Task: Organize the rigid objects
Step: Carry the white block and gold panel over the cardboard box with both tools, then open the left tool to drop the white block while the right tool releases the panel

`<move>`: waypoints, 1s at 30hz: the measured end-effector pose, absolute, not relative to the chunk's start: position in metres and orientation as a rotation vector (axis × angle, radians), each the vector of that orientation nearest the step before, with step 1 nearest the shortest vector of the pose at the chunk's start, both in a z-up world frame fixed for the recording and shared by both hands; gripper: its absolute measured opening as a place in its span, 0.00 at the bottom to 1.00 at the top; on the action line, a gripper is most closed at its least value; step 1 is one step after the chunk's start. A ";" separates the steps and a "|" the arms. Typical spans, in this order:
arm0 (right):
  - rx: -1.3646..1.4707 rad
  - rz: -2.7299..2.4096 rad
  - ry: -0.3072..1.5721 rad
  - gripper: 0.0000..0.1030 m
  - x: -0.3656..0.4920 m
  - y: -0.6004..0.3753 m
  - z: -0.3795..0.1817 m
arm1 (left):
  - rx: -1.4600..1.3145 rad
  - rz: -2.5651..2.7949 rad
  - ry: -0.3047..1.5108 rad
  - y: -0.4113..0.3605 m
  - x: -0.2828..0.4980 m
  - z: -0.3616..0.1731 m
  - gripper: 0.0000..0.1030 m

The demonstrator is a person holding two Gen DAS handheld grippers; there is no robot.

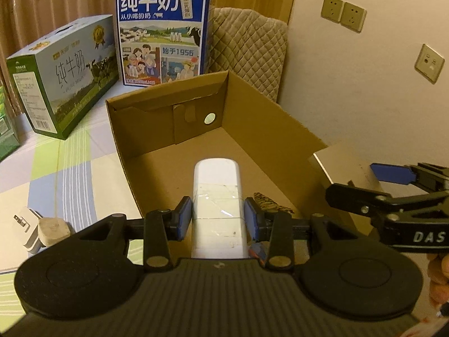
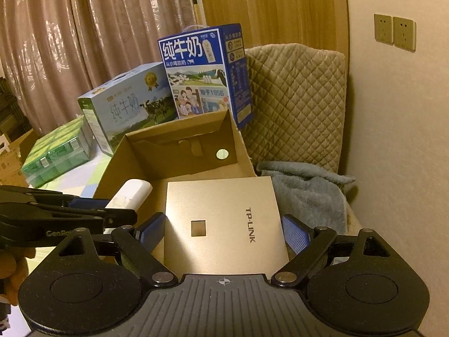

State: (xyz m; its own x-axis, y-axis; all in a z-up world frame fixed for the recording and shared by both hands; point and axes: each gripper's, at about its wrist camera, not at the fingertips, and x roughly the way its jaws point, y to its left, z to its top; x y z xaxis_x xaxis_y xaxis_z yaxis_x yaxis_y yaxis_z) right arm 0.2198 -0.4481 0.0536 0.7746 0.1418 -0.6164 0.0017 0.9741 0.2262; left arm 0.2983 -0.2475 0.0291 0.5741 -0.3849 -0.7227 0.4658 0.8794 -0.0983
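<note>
My left gripper (image 1: 217,213) is shut on a white, round-ended block (image 1: 216,193), which it holds tilted down over the near part of an open cardboard box (image 1: 252,129). In the right wrist view, my right gripper (image 2: 224,231) grips a flat gold TP-LINK device (image 2: 221,224) by its two side edges, above the box's (image 2: 179,140) near right corner. The white block (image 2: 132,193) and the left gripper (image 2: 84,205) show at the left there. The gold device (image 1: 345,168) and a blue pad (image 1: 393,174) of the right gripper enter the left wrist view from the right.
Behind the box stand a blue milk carton (image 1: 162,33) and a pale green one (image 1: 70,73), with green packs (image 2: 59,154) further left. A white charger plug (image 1: 28,230) lies on the checked cloth. A quilted chair back (image 2: 294,98) and a grey towel (image 2: 306,188) are to the right.
</note>
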 end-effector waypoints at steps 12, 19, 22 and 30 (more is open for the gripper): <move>0.235 0.076 0.668 0.83 0.236 -0.446 0.049 | 0.091 -0.474 0.825 -0.247 0.316 0.018 0.34; 0.247 0.076 0.663 0.83 0.238 -0.449 0.050 | 0.085 -0.464 0.828 -0.248 0.323 0.012 0.34; 0.247 0.076 0.664 0.83 0.238 -0.450 0.051 | 0.065 -0.454 0.813 -0.247 0.322 0.013 0.35; 0.250 0.073 0.669 0.83 0.235 -0.449 0.052 | 0.071 -0.434 0.771 -0.235 0.313 0.031 0.37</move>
State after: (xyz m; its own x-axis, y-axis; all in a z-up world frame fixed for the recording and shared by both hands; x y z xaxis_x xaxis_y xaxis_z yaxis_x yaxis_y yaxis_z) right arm 0.2352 -0.4493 0.0517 0.7833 0.1471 -0.6040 0.0131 0.9674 0.2527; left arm 0.3126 -0.2352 0.0309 0.6337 -0.3536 -0.6880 0.4048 0.9095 -0.0946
